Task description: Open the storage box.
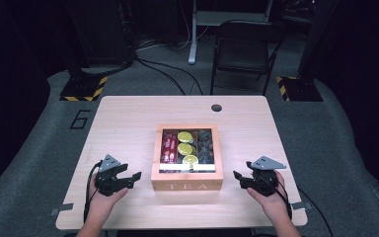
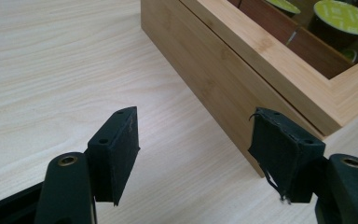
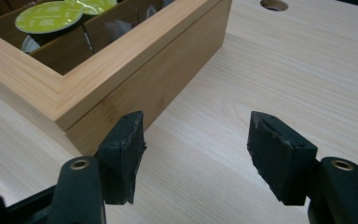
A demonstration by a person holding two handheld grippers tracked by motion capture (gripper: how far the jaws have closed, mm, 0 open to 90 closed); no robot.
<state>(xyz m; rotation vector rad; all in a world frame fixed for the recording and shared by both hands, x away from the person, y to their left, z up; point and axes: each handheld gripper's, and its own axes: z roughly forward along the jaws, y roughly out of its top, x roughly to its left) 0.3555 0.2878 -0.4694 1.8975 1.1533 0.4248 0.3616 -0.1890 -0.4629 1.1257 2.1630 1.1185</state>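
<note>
On my screen I see a wooden box [image 1: 187, 185] marked TEA standing in the middle of the light wooden table [image 1: 128, 118], and through its lid I see 3 yellow-green capsules [image 1: 185, 148] in the middle compartment, with red packets [image 1: 168, 145] in the compartment to their left. The left gripper [image 1: 134, 177] rests on the table just beside the box's left side, with its jaws wide apart and nothing between them. The right gripper [image 1: 237, 176] lies near the box's right side, also spread open and empty.
</note>
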